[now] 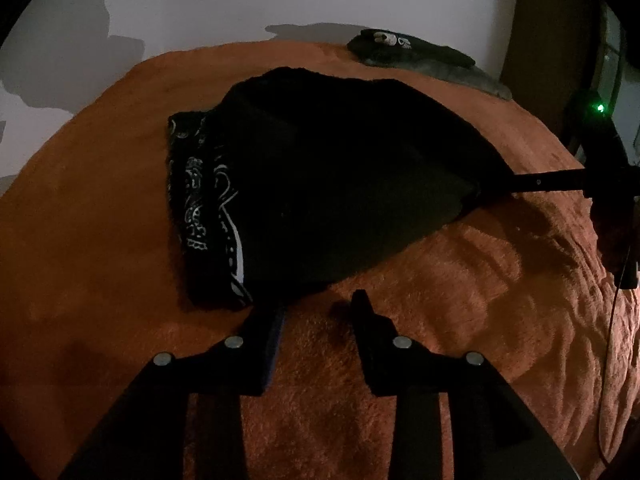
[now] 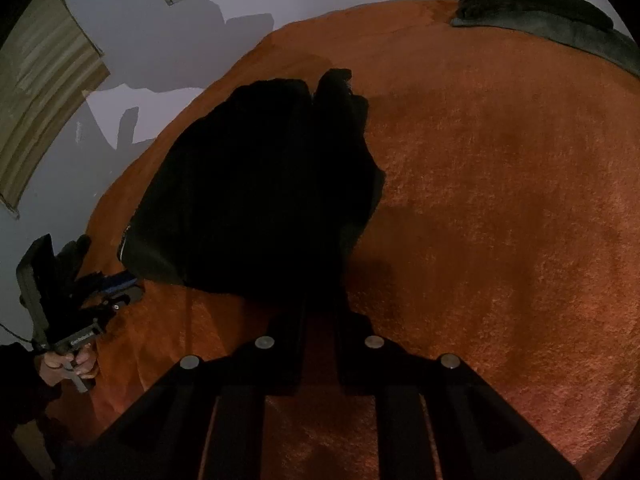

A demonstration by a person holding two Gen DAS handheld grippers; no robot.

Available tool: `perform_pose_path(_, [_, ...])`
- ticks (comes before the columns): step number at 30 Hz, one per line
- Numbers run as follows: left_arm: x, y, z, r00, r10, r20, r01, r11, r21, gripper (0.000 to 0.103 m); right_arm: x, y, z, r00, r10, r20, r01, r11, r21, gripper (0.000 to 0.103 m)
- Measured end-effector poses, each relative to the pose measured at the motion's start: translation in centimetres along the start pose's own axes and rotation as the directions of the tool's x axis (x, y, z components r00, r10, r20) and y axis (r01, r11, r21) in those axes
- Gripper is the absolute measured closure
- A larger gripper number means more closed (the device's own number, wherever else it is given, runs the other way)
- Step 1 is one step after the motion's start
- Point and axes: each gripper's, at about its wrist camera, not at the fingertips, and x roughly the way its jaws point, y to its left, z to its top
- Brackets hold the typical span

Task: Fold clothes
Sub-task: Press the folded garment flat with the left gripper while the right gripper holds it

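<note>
Looking along my left gripper [image 1: 320, 312], I see my two black fingers [image 1: 368, 320] standing apart with only bare blanket between them; they hold nothing, and the left one's tip sits right at the near edge of the black garment with a white paisley-like print [image 1: 320, 184]. That garment lies folded over on the fuzzy orange-brown blanket [image 1: 100, 240] that covers the bed, its printed layer peeking out along the left side under a plain black layer. From the right edge my right gripper [image 1: 486, 188] reaches in, its long dark fingers ending at the garment's right corner, which is drawn to a point there. Farther back, near the pale wall [image 1: 240, 0], a second pile of dark folded clothes with white lettering [image 1: 404, 50] rests on the blanket, well apart from the garment. Looking along my right gripper [image 2: 320, 216], my fingers run nearly together and their tips disappear into the black cloth, pinching a fold of the garment [image 2: 240, 184]; it is too dark to make out exactly where the pads meet. The garment spreads to the left of my fingers on the blanket [image 2: 500, 200]. At the lower left my left hand [image 2: 66, 362] grips the handle of the left gripper [image 2: 120, 292], whose fingers sit just beside the garment's near corner. The other pile of clothes [image 2: 540, 4] lies at the top right.
</note>
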Motion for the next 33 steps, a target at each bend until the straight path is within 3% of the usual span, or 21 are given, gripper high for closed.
perform_pose_path(7, [-0.4,1.3,0.4,0.995,-0.081,0.058,0.084,0.995,-0.051,0.067,-0.1,-0.1,-0.1,1.0,0.008,0.001,-0.008,1.0,0.005,0.092])
perform_pose_path(11, [-0.3,0.9,0.8,0.991,-0.112,0.073,0.112,0.994,0.007,0.068,0.1,-0.1,-0.1,1.0,0.008,-0.004,-0.008,1.0,-0.001,0.092])
perform_pose_path(13, [0.0,0.6,1.0,0.991,-0.117,0.064,0.114,0.992,0.043,0.086,0.2,-0.1,-0.1,1.0,0.01,-0.005,-0.01,1.0,0.004,0.092])
perform_pose_path(14, [0.2,0.5,1.0,0.992,-0.107,0.06,0.104,0.993,0.051,0.097,0.3,-0.1,-0.1,1.0,0.01,-0.006,-0.01,1.0,0.007,0.092])
perform_pose_path(17, [0.1,1.0,1.1,0.992,-0.103,0.073,0.101,0.995,0.021,0.101,0.3,-0.2,-0.1,1.0,0.011,-0.005,-0.011,1.0,0.007,0.092])
perform_pose_path(22, [-0.7,1.0,1.0,0.995,-0.021,0.095,0.021,1.0,0.003,0.102,0.0,0.0,-0.2,1.0,0.001,-0.007,-0.001,1.0,-0.007,0.092])
perform_pose_path(25, [-0.5,0.1,0.6,0.996,0.055,0.073,-0.058,0.998,0.03,0.102,-0.1,0.2,-0.3,1.0,-0.019,-0.008,0.019,0.999,-0.027,0.092])
perform_pose_path(29, [0.7,0.8,0.3,0.996,0.082,0.026,-0.082,0.997,-0.008,0.102,-0.1,0.4,-0.5,0.999,-0.054,-0.005,0.053,0.997,-0.062,0.094])
perform_pose_path(30, [0.6,0.8,0.4,0.995,0.091,0.037,-0.09,0.996,-0.018,0.102,-0.1,0.4,-0.5,0.998,-0.058,-0.003,0.057,0.996,-0.069,0.101])
perform_pose_path(33, [-1.1,0.5,0.5,0.99,0.101,0.095,-0.099,0.995,-0.03,0.102,-0.5,0.7,-0.7,0.998,-0.053,0.014,0.054,0.994,-0.095,0.102])
